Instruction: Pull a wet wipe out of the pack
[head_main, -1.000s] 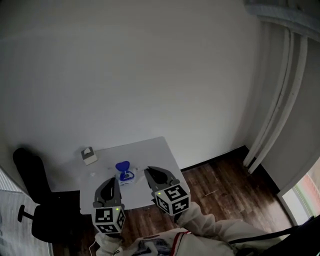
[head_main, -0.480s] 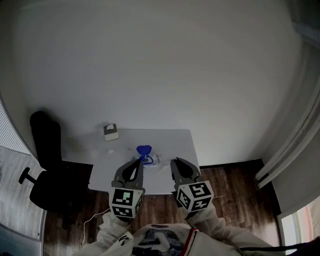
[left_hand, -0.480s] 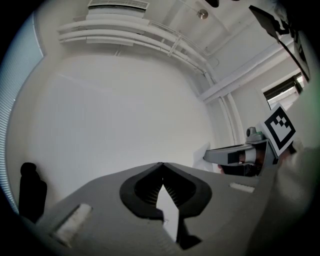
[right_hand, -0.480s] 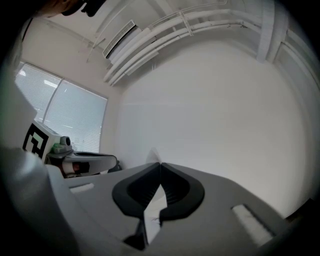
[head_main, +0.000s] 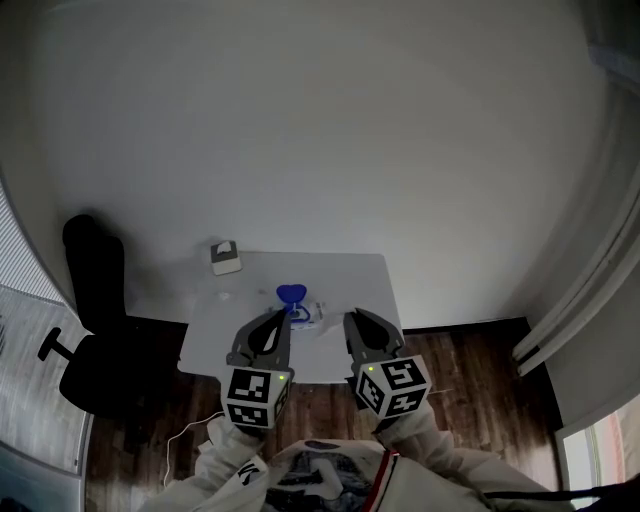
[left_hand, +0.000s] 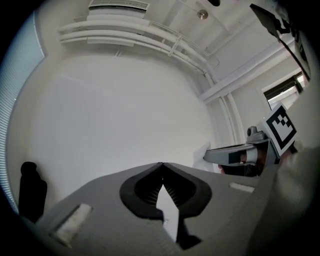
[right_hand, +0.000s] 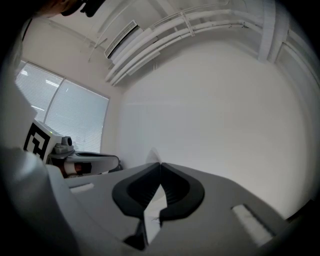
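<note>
A small white wet wipe pack (head_main: 309, 318) lies near the front of the white table (head_main: 350, 280); a blue rounded piece (head_main: 291, 295) stands up at its far side. My left gripper (head_main: 283, 317) and right gripper (head_main: 352, 317) are held side by side in front of the table's near edge, pointing level at the wall. In the left gripper view the left gripper (left_hand: 161, 164) has its jaw tips touching, nothing between them. The right gripper (right_hand: 160, 164) is shut and empty too. Neither touches the pack.
A small white box (head_main: 226, 258) sits at the table's far left corner. A black office chair (head_main: 92, 300) stands left of the table. Dark wood floor (head_main: 470, 370) lies right of the table, and the white wall (head_main: 320, 150) rises behind it.
The head view has swung, so the table now sits nearer the middle of the picture. Both grippers remain side by side and shut.
</note>
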